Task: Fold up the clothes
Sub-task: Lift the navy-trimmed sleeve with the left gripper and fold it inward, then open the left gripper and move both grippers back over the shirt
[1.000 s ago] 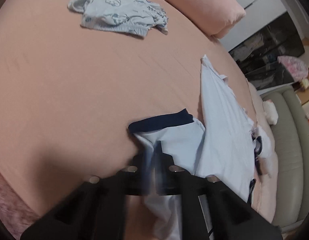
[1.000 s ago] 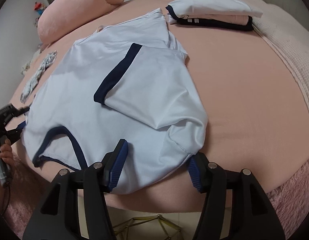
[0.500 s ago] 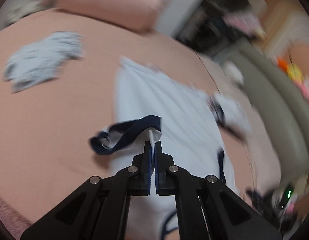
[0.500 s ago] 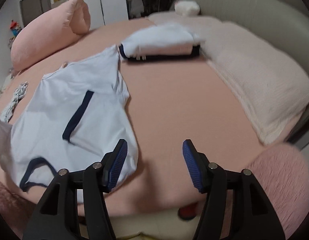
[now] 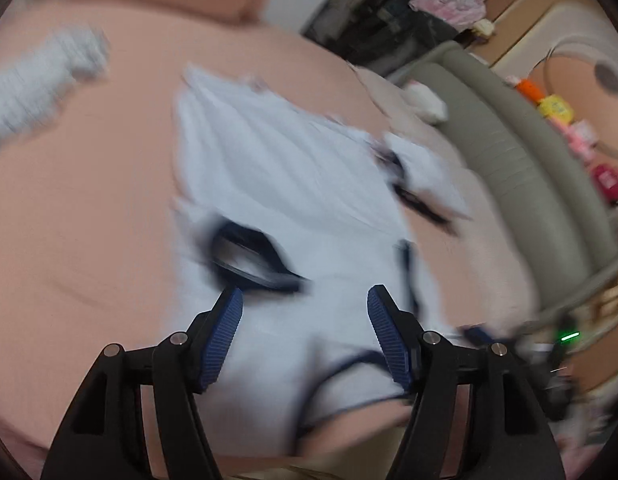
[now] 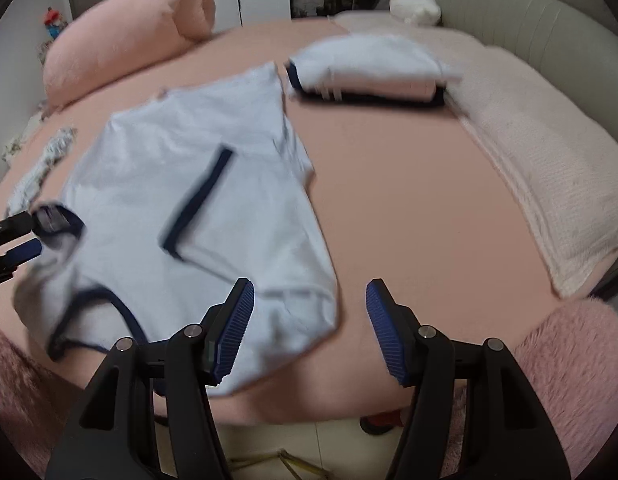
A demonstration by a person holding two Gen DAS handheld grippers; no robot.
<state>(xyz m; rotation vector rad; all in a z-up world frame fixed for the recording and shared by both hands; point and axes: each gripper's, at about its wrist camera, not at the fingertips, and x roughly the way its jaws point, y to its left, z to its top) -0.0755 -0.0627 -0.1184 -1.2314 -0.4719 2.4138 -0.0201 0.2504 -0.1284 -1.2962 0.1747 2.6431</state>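
Fingers (image 5: 229,320) opening over the shirt (image 6: 197,200); only the right view shows folded clothes (image 6: 369,72).

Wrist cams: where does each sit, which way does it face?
Left wrist: behind the left tongs, looking down across the light blue shirt toward the grey headboard; jaws opening, nothing between.
Right wrist: behind the right tongs, open, facing the pink bed and folded stack; left tongs at frame left.
Shared: shirt, stack, bed.
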